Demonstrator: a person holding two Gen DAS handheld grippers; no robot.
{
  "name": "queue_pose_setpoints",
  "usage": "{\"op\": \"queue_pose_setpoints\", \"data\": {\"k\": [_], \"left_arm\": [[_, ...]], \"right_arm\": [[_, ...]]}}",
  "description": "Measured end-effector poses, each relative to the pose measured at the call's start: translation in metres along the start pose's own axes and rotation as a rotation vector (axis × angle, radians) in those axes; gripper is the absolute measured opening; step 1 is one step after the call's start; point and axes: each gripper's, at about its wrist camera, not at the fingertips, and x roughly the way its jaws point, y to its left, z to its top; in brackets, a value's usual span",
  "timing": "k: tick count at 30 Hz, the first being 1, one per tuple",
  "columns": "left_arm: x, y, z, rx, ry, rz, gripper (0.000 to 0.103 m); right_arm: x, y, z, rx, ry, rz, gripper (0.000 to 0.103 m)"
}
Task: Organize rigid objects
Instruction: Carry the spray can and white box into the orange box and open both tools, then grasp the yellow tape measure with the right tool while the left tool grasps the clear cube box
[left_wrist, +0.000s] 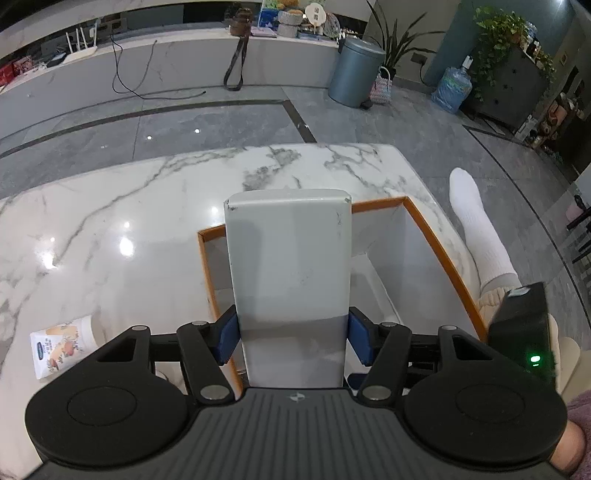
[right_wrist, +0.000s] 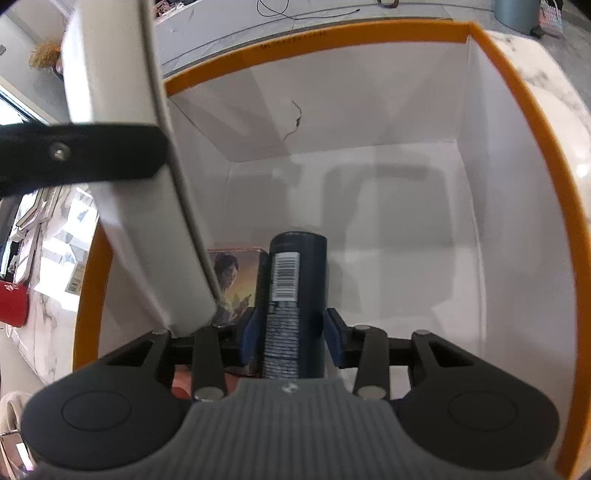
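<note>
Blocking the bin (left_wrist: 443, 243), the left tool's (left_wrist: 291, 332) clamped white box (left_wrist: 290, 258); right tool (right_wrist: 290, 332) clamps can (right_wrist: 295, 280).

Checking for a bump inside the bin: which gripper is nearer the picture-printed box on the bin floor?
Right. The right gripper, holding the dark can, sits just beside the picture box. The left gripper holds the grey box over the orange-rimmed bin.

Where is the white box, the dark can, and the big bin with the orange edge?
white box (left_wrist: 291, 266), left wrist view, middle of its top face.
dark can (right_wrist: 295, 288), right wrist view, beside its barcode label.
bin (right_wrist: 369, 37), right wrist view, far orange rim.
</note>
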Motion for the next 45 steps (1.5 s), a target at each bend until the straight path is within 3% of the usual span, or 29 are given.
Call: {"op": "queue_pose_setpoints", "data": {"k": [6,11,20,31,39,45], "left_arm": [[0.011,-0.01,-0.002,-0.03,0.047,-0.05,0.069],[0.031,-0.024,-0.006,-0.107,0.115,-0.093,0.069],[0.075,-0.043,-0.016,-0.26,0.244,-0.148,0.069],[0.1,-0.04,-0.022,-0.299,0.359,-0.121,0.069],[0.088,-0.035,-0.02,-0.282,0.342,-0.115,0.072],[0.053,-0.028,-0.02,-0.216,0.289,-0.124,0.072]], "right_arm": [[-0.042,0.013,-0.006,-0.179,-0.103,-0.183,0.039],[-0.077,0.01,-0.017,-0.32,-0.149,-0.263,0.039],[-0.082,0.005,-0.028,-0.421,-0.107,-0.274,0.038],[-0.058,0.014,-0.034,-0.497,-0.073,-0.26,0.033],[-0.056,0.02,-0.04,-0.527,-0.072,-0.307,0.03],[-0.058,0.021,-0.04,-0.5,-0.065,-0.32,0.029]]}}
